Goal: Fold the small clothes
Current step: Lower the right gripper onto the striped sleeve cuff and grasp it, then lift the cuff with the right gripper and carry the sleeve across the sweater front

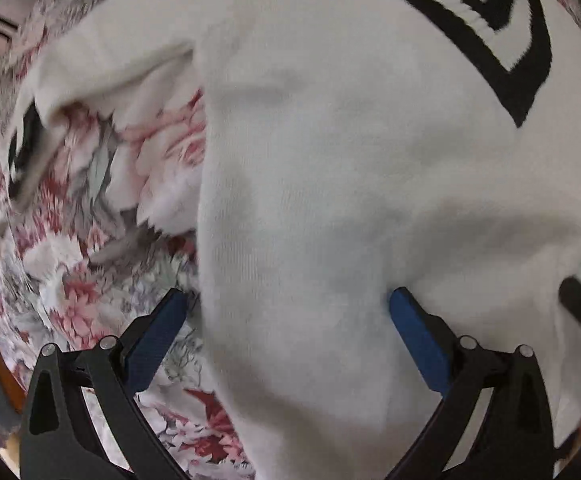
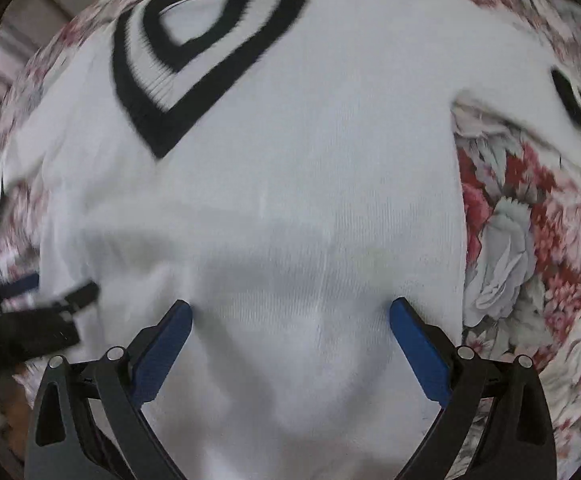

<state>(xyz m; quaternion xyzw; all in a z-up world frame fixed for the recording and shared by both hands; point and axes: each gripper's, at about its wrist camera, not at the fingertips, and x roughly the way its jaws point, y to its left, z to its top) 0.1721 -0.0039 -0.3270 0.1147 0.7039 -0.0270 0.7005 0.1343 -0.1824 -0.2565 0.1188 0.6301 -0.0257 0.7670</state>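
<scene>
While both pairs of fingers stand spread wide with nothing between them, the white sweater (image 1: pixel 330 200) lies flat on the floral bedspread (image 1: pixel 90 280), its black-striped V-neck (image 1: pixel 502 40) at the far end and its hem toward the cameras, so its long axis runs straight away from both grippers. Farthest left, a sleeve (image 1: pixel 102 80) reaches out over the bedspread, apart from the body below the armpit, its black cuff blurred at the frame edge. The left gripper (image 1: pixel 290 300) straddles the sweater's left side edge: its left finger is over the floral cloth just outside the edge, its right finger over the knit. Whether the tips touch the fabric cannot be told. At the right rim of that view part of the other tool shows, so the two are near each other. The right gripper (image 2: pixel 290 308) has both fingers over the body of the sweater, with the right side edge just beyond its right finger. Past that edge is open floral bedspread (image 2: pixel 530 240), and the right sleeve with its black cuff (image 2: pixel 574 100) lies farther off to the upper right. Judging from this, each hand is nearest its own side of the hem; the likely move is a grasp there and a fold toward the collar, with clear bedspread on either side for the sleeves.
</scene>
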